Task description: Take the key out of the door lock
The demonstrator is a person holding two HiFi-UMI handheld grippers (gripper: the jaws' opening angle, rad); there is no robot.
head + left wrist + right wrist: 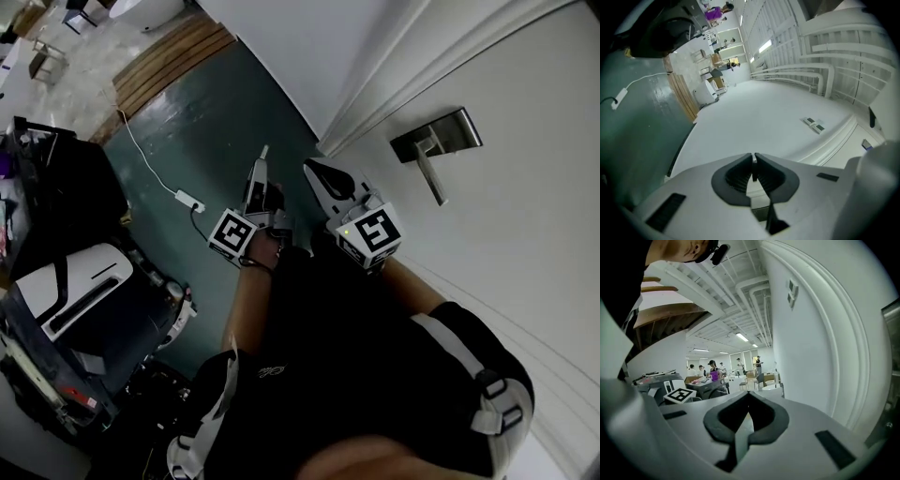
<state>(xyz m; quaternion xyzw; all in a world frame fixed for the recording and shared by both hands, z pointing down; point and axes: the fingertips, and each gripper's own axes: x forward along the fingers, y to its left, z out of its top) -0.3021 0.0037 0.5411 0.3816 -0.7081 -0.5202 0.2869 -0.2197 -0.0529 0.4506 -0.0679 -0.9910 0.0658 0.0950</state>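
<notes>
The key (753, 172) shows only as a thin dark sliver, edge-on between the left gripper's (753, 158) closed jaws, clear of the brushed-metal door lock (437, 141) at 2 o'clock, whose lever points toward 5 o'clock.

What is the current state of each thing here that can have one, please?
Left tongs: shut on a thin flat piece, apparently the key.
Right tongs: shut, empty.
Door handle: untouched, both tongs clear of it; no key visible at it.
White cable: lying loose on the floor.
</notes>
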